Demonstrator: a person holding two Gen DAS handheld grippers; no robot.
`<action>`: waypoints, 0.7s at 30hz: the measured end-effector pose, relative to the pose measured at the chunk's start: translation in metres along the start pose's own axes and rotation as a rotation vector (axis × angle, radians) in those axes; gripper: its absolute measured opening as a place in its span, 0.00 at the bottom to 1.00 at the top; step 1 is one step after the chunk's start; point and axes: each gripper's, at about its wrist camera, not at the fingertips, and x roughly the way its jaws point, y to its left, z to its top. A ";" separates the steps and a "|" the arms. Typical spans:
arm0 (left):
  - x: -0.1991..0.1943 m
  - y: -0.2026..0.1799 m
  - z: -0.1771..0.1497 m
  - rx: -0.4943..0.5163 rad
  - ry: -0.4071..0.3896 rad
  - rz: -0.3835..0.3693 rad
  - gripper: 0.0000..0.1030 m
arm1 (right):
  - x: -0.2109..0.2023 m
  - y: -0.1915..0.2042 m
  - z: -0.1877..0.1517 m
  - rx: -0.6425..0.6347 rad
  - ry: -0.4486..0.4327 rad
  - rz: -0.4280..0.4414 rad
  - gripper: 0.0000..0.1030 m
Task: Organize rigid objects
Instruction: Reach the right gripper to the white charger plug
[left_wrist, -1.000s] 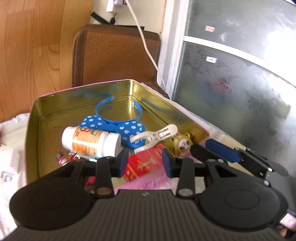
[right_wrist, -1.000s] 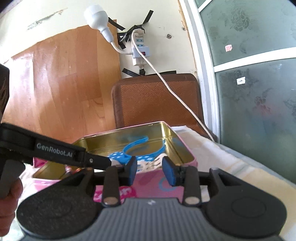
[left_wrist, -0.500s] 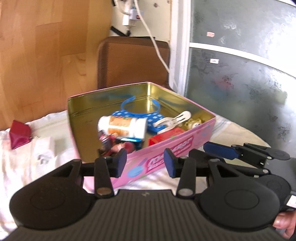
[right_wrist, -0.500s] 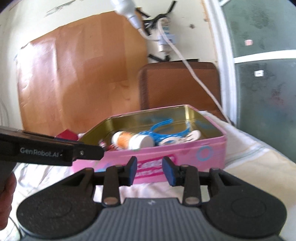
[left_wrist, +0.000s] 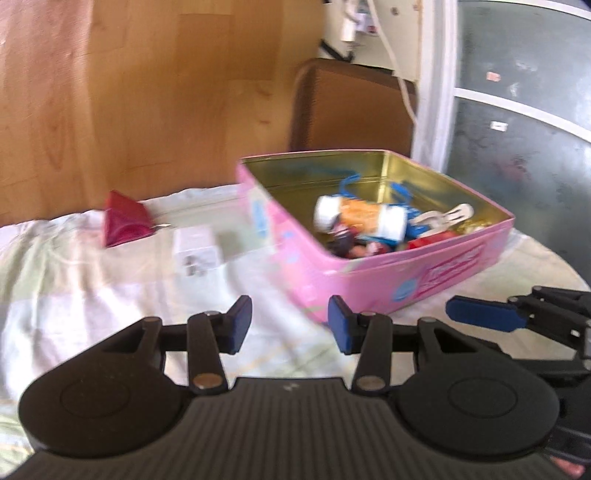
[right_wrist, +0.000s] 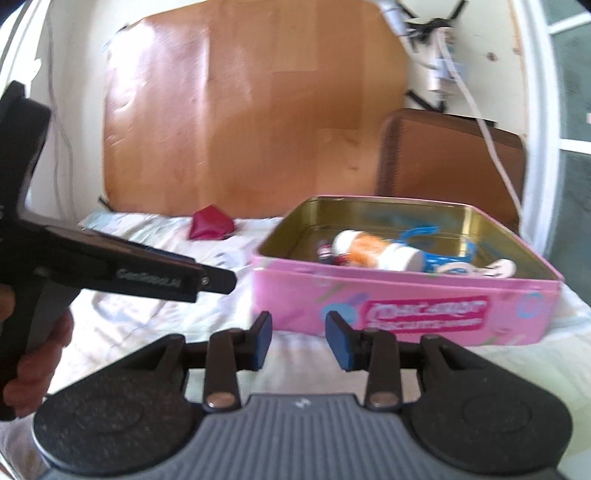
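A pink tin (left_wrist: 424, 269) with a gold inside stands on the cloth-covered table, holding a white bottle with an orange label (left_wrist: 358, 218), a blue headband (left_wrist: 347, 182), a white clip (left_wrist: 447, 218) and a red box (left_wrist: 428, 242). My left gripper (left_wrist: 290, 325) hovers open and empty over the cloth, short of the tin's near corner. My right gripper (right_wrist: 298, 338) is open and empty in front of the tin (right_wrist: 295, 295). The bottle (right_wrist: 373, 254) lies inside. Left of the tin are a red pouch (left_wrist: 125, 221) and a white plug (left_wrist: 195, 251).
A brown chair back (left_wrist: 351, 107) stands behind the tin, with a white cable hanging over it. A wooden board (right_wrist: 258, 110) leans on the wall, and a frosted glass door (left_wrist: 517, 110) is at the right. The right gripper's blue pad (left_wrist: 484, 314) reaches in beside mine.
Both grippers have drawn back from over the tin and swung left. The tin now looks smaller and sits right of centre. The red pouch and white plug have come into view.
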 end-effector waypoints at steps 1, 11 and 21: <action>0.001 0.007 -0.001 -0.002 0.000 0.012 0.48 | 0.002 0.006 0.001 -0.012 0.005 0.010 0.32; 0.005 0.068 -0.012 -0.031 0.011 0.141 0.49 | 0.033 0.051 0.006 -0.094 0.069 0.098 0.34; 0.015 0.123 -0.023 -0.138 0.038 0.214 0.50 | 0.064 0.079 0.015 -0.148 0.113 0.135 0.37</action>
